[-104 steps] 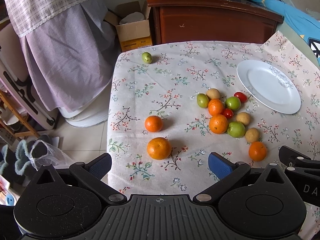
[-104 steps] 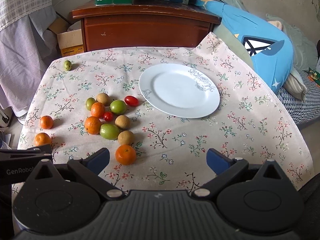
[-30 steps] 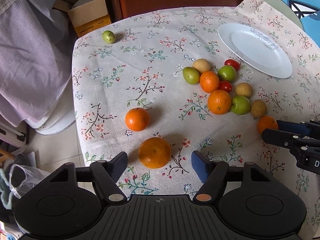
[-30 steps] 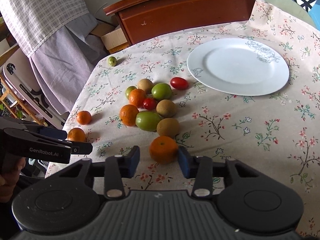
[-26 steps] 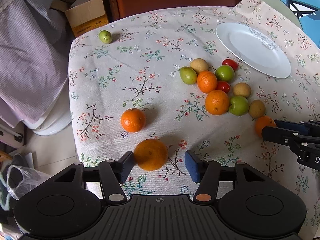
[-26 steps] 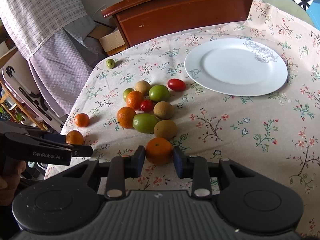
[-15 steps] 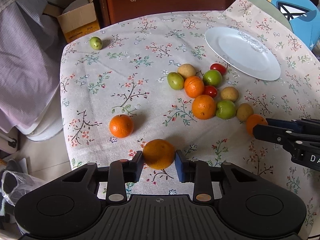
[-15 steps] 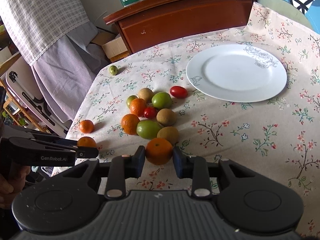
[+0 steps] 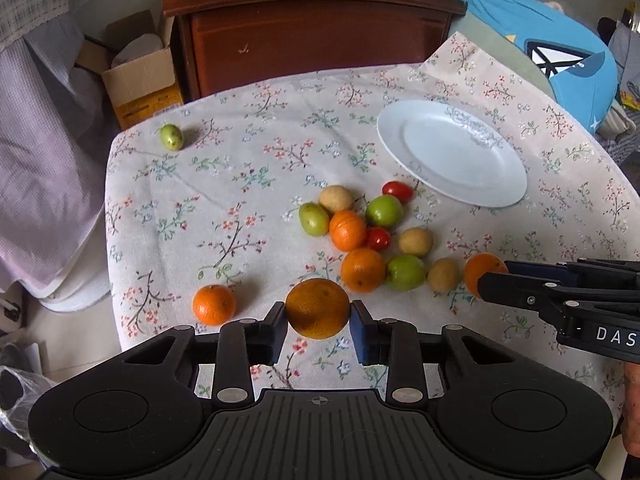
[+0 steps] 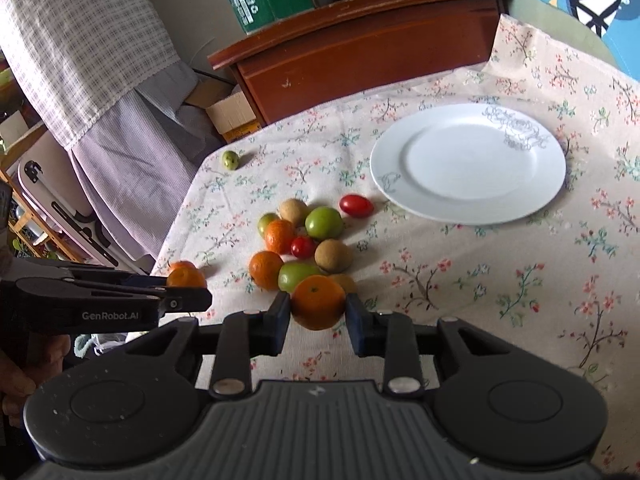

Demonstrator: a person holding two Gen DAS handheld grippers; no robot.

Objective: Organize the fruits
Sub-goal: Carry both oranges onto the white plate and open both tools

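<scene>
My left gripper (image 9: 318,316) is clamped on a large orange (image 9: 318,308); both pads press its sides. The jaws have just been closing, with that orange between them. It sits clear above the cloth (image 9: 248,168), near the table's front-left part.

My right gripper (image 10: 318,314) is clamped on a smaller orange (image 10: 318,302), pads tight on both sides. These jaws have just been closing too, on that fruit. It is at the near edge of the fruit cluster; whether it touches the cloth I cannot tell.

In the left view the right gripper enters from the right edge, its orange visible at the tip. In the right view the left gripper enters from the left with its orange at the tip, and part of a hand (image 10: 24,364) shows behind it.

Loose on the cloth: one orange (image 9: 214,305) alone just left of my left gripper; a cluster mid-table with two oranges (image 9: 347,230), green fruits (image 9: 383,211), brown fruits (image 9: 416,241) and two red tomatoes (image 9: 397,191); one small green fruit (image 9: 171,137) far off at the back-left corner.

White plate (image 9: 496,184) lies at the back right, nothing on it, just beyond the tomato. Wooden cabinet (image 9: 312,32) stands behind the table; cardboard box (image 9: 138,80) on the floor to its left.
</scene>
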